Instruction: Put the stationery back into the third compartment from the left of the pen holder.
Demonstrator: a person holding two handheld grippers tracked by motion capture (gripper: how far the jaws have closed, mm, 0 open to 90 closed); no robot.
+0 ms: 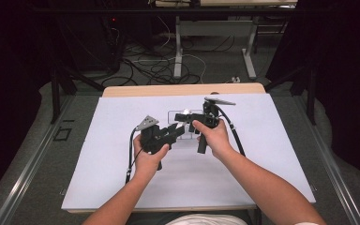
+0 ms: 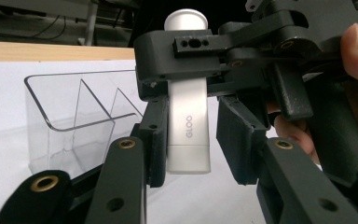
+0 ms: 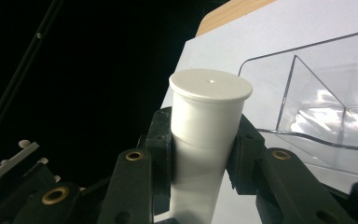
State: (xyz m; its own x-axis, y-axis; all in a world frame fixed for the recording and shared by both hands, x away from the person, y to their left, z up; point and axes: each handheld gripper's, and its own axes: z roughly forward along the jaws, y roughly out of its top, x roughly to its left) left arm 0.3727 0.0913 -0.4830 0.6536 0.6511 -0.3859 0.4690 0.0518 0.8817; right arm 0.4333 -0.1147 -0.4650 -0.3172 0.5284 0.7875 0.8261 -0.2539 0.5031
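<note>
A white glue stick point(image 2: 189, 126) marked GLOO stands upright above the table, cap end up point(image 3: 209, 88). My right gripper point(image 3: 205, 144) is shut on it just below the cap, a pad pressed to each side; in the left gripper view it crosses the top of the stick. My left gripper point(image 2: 196, 140) stands around the stick's lower body: one pad point(image 2: 157, 140) lies against it and the other pad point(image 2: 235, 140) stands off with a gap. In the high view the two grippers, left point(image 1: 180, 131) and right point(image 1: 188, 117), meet at the stick point(image 1: 185, 112) over the middle of the table.
A clear plastic organiser point(image 2: 65, 107) with inner dividers sits on the white sheet point(image 1: 122, 178) just behind the grippers, also visible as the organiser point(image 3: 317, 93). The wooden table edge point(image 1: 183, 89) runs along the back. Cables and table legs lie on the floor beyond.
</note>
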